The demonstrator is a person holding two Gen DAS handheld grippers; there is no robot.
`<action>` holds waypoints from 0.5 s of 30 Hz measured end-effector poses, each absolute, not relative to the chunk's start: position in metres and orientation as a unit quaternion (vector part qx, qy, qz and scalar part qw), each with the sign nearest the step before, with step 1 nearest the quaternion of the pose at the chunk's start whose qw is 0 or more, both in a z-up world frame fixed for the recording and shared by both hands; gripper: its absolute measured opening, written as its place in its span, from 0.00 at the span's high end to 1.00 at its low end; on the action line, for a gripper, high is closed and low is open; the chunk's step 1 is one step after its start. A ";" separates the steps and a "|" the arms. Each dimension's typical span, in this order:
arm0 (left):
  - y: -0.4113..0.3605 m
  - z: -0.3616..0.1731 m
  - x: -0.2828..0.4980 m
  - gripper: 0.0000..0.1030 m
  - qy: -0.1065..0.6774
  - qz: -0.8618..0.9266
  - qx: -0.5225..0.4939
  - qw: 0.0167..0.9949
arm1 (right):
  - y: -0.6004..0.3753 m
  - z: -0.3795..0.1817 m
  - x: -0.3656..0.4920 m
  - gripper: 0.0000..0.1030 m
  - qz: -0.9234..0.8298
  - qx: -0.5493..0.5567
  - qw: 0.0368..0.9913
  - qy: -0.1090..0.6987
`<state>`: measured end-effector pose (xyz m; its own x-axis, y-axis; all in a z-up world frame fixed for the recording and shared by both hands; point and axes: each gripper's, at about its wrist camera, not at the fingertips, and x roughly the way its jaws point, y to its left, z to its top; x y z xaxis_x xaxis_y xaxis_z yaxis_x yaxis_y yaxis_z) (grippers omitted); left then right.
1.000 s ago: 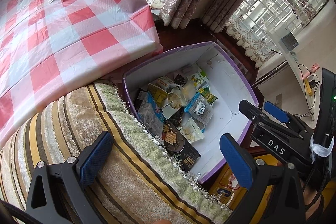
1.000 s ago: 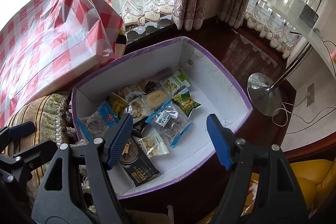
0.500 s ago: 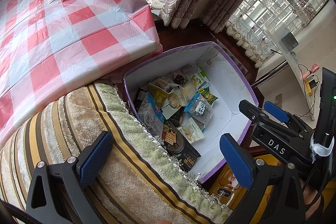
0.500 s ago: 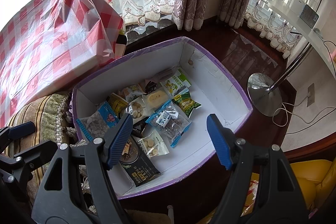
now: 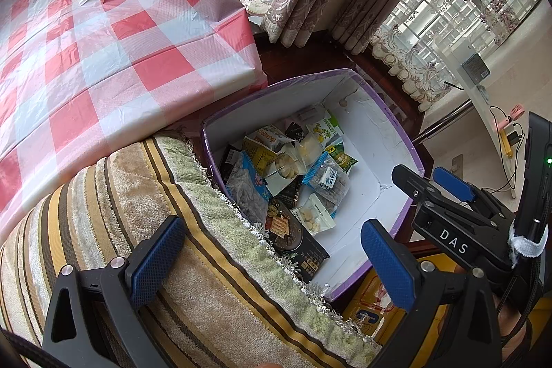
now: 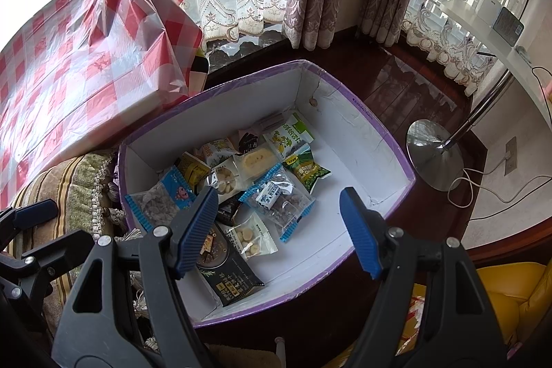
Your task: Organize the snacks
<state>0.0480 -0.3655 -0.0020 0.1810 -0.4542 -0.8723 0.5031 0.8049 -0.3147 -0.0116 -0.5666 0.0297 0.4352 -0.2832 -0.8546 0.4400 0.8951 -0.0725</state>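
Both grippers empty, jaws wide apart: left gripper (image 5: 272, 259) over striped cushion (image 5: 145, 206), right gripper (image 6: 277, 230) over 1 purple-rimmed box (image 6: 372, 123). About 12 snack packets (image 6: 276, 195) inside, past the jaws. Only right view shows lamp base (image 6: 434, 154); checkered cloth (image 5: 103, 33) farther left.

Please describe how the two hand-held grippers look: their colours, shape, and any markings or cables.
The left hand-held gripper and right hand-held gripper look the same: black plastic frames with triangular cut-outs and silver screws, each with two fingers tipped by blue textured pads. The left view shows the right one's side, printed "DAS" in white, with a white strap and a green light.
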 end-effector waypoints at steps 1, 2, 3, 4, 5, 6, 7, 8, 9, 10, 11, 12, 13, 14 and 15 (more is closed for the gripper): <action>-0.366 -0.002 0.048 0.00 0.559 -0.312 0.022 0.768 | -0.566 0.030 -0.012 0.27 -0.215 0.080 0.843 0.486; -0.366 -0.002 0.048 0.00 0.559 -0.312 0.022 0.768 | -0.566 0.030 -0.012 0.27 -0.215 0.080 0.843 0.486; -0.365 -0.002 0.048 0.00 0.559 -0.312 0.022 0.768 | -0.566 0.030 -0.012 0.27 -0.214 0.080 0.843 0.487; -0.366 -0.002 0.048 0.00 0.559 -0.312 0.022 0.768 | -0.566 0.030 -0.012 0.27 -0.215 0.081 0.843 0.486; -0.365 -0.002 0.048 0.00 0.559 -0.312 0.022 0.768 | -0.566 0.030 -0.012 0.27 -0.215 0.081 0.843 0.486; -0.365 -0.002 0.048 0.00 0.559 -0.312 0.022 0.768 | -0.566 0.030 -0.012 0.27 -0.215 0.081 0.843 0.486; -0.365 -0.002 0.048 0.00 0.559 -0.312 0.022 0.768 | -0.566 0.030 -0.012 0.27 -0.215 0.081 0.843 0.486; -0.365 -0.002 0.048 0.00 0.559 -0.312 0.022 0.768 | -0.566 0.030 -0.012 0.27 -0.215 0.081 0.843 0.486; -0.365 -0.002 0.048 0.00 0.559 -0.312 0.022 0.768 | -0.566 0.030 -0.012 0.27 -0.215 0.081 0.843 0.486; -0.365 -0.002 0.048 0.00 0.559 -0.312 0.022 0.768 | -0.566 0.030 -0.012 0.27 -0.214 0.081 0.843 0.487; -0.365 -0.002 0.048 0.00 0.559 -0.312 0.022 0.768 | -0.566 0.029 -0.011 0.27 -0.213 0.080 0.843 0.487; -0.365 -0.002 0.048 0.00 0.559 -0.312 0.022 0.768 | -0.566 0.028 -0.011 0.27 -0.212 0.080 0.843 0.487; -0.365 -0.002 0.048 0.00 0.559 -0.312 0.022 0.768 | -0.566 0.028 -0.011 0.27 -0.212 0.080 0.843 0.487; -0.365 -0.002 0.048 0.00 0.559 -0.312 0.022 0.768 | -0.566 0.028 -0.011 0.27 -0.213 0.080 0.843 0.487; -0.365 -0.002 0.048 0.00 0.559 -0.312 0.022 0.768 | -0.566 0.028 -0.011 0.27 -0.213 0.080 0.843 0.487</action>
